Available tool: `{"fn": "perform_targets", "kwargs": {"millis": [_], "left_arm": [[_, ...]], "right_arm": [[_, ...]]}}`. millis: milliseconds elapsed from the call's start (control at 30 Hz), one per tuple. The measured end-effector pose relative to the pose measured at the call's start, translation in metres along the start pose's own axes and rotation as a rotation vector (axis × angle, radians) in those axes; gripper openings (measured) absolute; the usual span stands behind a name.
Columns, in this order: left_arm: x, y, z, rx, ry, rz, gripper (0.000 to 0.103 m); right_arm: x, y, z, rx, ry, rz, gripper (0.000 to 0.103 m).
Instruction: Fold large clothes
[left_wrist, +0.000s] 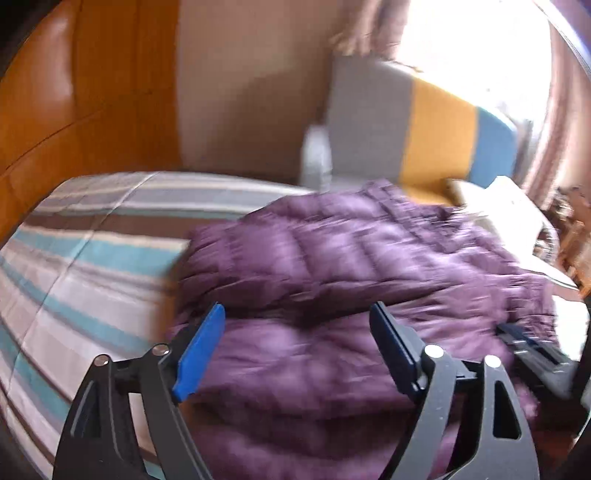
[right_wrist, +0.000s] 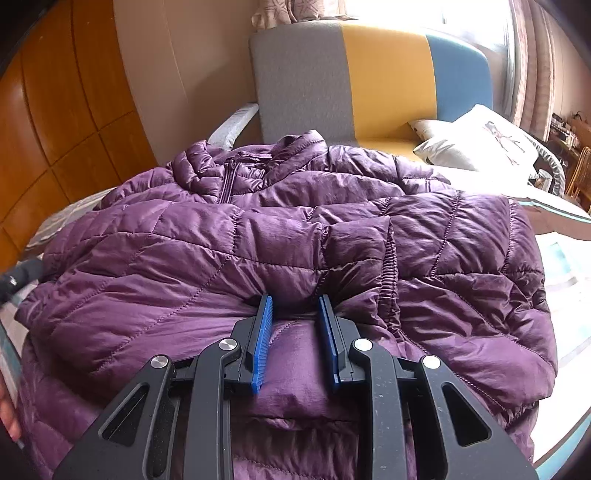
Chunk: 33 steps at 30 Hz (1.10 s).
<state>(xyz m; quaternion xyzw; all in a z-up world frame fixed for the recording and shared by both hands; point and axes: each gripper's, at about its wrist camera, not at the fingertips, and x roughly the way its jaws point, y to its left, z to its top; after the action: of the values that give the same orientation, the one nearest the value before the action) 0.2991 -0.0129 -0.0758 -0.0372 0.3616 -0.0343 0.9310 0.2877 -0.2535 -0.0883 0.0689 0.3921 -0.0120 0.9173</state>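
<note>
The right gripper (right_wrist: 293, 306) has its blue pads drawn close together, pinching a puffed ridge of the purple jacket (right_wrist: 221, 236) near the garment's lower part. The fabric bulges up between the jaws, so it has hold of a fold rather than a single layer. From there the jacket runs straight away from the claw, its long axis pointing toward the collar and zip at the far end, by the headboard (right_wrist: 303, 74) of the bed.

The left gripper (left_wrist: 295, 332) hangs with its jaws spread wide and nothing between them; it hovers over the jacket's near left part, close to the garment's left edge, where the striped bedspread (left_wrist: 74, 229) begins. That view is blurred, so whether a pad brushes the fabric cannot be told.

The jacket lies across the middle of the bed, already doubled over itself in places (sleeves seemingly tucked in). The next fold likely carries the gripped near portion up toward the collar; the right hand is the one placed for it.
</note>
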Motion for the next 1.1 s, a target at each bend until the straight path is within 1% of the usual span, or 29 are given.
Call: {"fn": "perform_targets", "kwargs": {"millis": [33, 100, 133, 167, 200, 267, 333, 367, 467, 567, 667, 767, 833, 867, 900, 933, 967, 1000, 1100], "left_arm": [[0.000, -0.008, 0.001, 0.021, -0.003, -0.019, 0.085], [0.010, -0.032, 0.004, 0.102, 0.025, -0.006, 0.085], [0.018, -0.038, 0.005, 0.121, 0.043, -0.001, 0.084], [0.029, -0.042, 0.006, 0.136, 0.063, 0.018, 0.081], [0.039, -0.044, 0.006, 0.151, 0.084, 0.045, 0.081], [0.058, -0.038, 0.004, 0.142, 0.123, 0.061, 0.085], [0.068, -0.028, 0.000, 0.098, 0.139, 0.029, 0.087], [0.069, -0.026, -0.001, 0.088, 0.141, 0.020, 0.087], [0.071, -0.030, -0.003, 0.108, 0.140, 0.043, 0.088], [0.068, -0.030, -0.003, 0.106, 0.139, 0.035, 0.088], [0.056, -0.028, -0.004, 0.098, 0.135, 0.028, 0.089], [0.036, -0.027, -0.009, 0.104, 0.103, 0.020, 0.092], [0.026, -0.027, -0.013, 0.118, 0.083, 0.046, 0.094], [0.026, -0.026, -0.014, 0.127, 0.083, 0.078, 0.097], [0.030, -0.024, -0.015, 0.132, 0.093, 0.105, 0.097], [0.036, -0.021, -0.015, 0.129, 0.109, 0.116, 0.099], [0.044, -0.017, -0.016, 0.118, 0.133, 0.109, 0.101], [0.051, -0.014, -0.016, 0.108, 0.155, 0.098, 0.101], [0.054, -0.015, -0.015, 0.119, 0.160, 0.107, 0.101]], "right_arm": [[0.000, 0.000, 0.000, 0.000, -0.001, 0.000, 0.025], [0.000, 0.000, 0.000, -0.001, -0.002, -0.004, 0.025], [0.001, 0.001, 0.000, -0.003, -0.003, -0.007, 0.025], [0.001, 0.002, 0.000, -0.005, -0.003, -0.010, 0.025], [0.001, 0.002, 0.000, -0.008, -0.004, -0.014, 0.025], [0.001, 0.004, 0.000, -0.014, -0.006, -0.021, 0.025], [0.001, 0.006, -0.001, -0.023, -0.004, -0.031, 0.025], [0.002, 0.007, -0.001, -0.028, -0.002, -0.037, 0.025], [0.004, 0.012, -0.001, -0.052, -0.001, -0.068, 0.025], [0.003, 0.012, 0.000, -0.054, -0.001, -0.072, 0.025], [0.002, 0.011, 0.000, -0.051, -0.003, -0.070, 0.025], [0.002, 0.012, 0.000, -0.058, -0.005, -0.079, 0.025], [0.002, 0.013, 0.000, -0.065, -0.007, -0.088, 0.025], [0.001, 0.014, 0.000, -0.068, -0.008, -0.092, 0.025], [0.001, 0.015, 0.000, -0.072, -0.011, -0.096, 0.025], [0.001, 0.016, -0.001, -0.074, -0.012, -0.099, 0.025], [0.000, 0.016, -0.001, -0.077, -0.014, -0.101, 0.025], [0.001, 0.016, -0.002, -0.078, -0.012, -0.103, 0.025], [0.002, 0.016, -0.001, -0.077, -0.006, -0.106, 0.026]]}}
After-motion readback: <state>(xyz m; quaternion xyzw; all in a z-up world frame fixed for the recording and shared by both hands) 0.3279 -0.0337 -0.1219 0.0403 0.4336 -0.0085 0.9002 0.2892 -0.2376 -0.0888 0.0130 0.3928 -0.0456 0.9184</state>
